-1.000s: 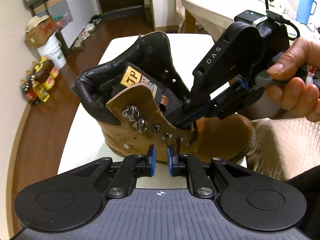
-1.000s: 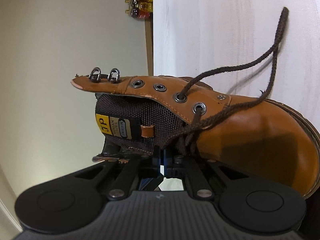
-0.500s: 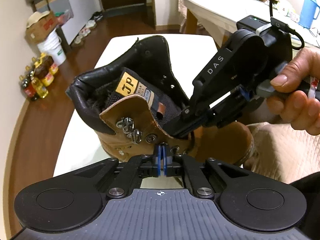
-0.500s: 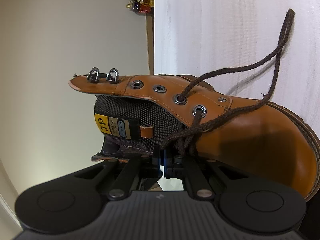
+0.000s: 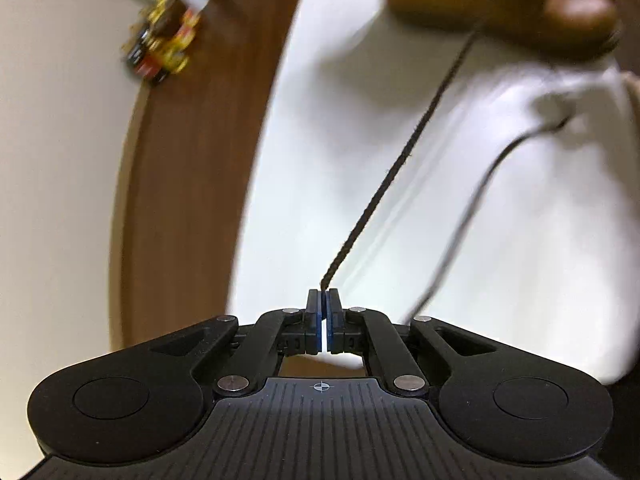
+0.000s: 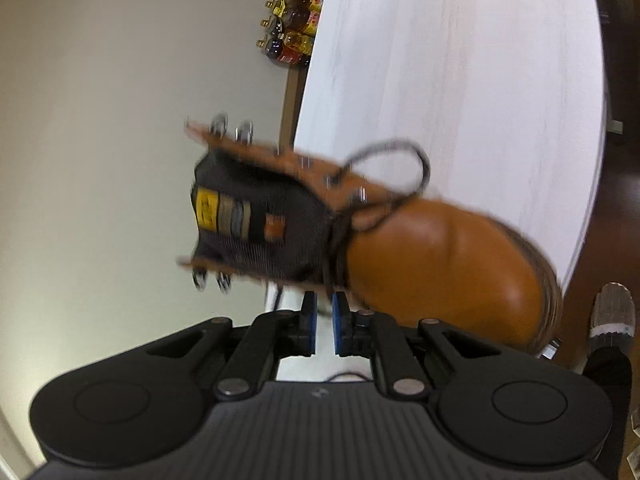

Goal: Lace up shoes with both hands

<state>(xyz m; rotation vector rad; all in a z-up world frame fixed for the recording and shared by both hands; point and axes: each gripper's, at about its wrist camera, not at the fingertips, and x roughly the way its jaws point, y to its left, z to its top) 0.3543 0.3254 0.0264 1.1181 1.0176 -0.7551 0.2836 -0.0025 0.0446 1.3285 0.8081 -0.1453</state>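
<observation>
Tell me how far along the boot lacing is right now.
Done: the lace crosses only the lowest eyelets of the boot. In hand: the left gripper pinches one lace end, drawn taut; the right gripper has just been opening, nothing between its pads. Left: the upper eyelets and hooks, which look empty, then tying.

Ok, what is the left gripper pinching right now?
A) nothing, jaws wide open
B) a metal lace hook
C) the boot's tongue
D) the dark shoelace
D: the left gripper has its blue pads shut on the dark shoelace, which runs taut from the fingertips up to the tan boot.
</observation>
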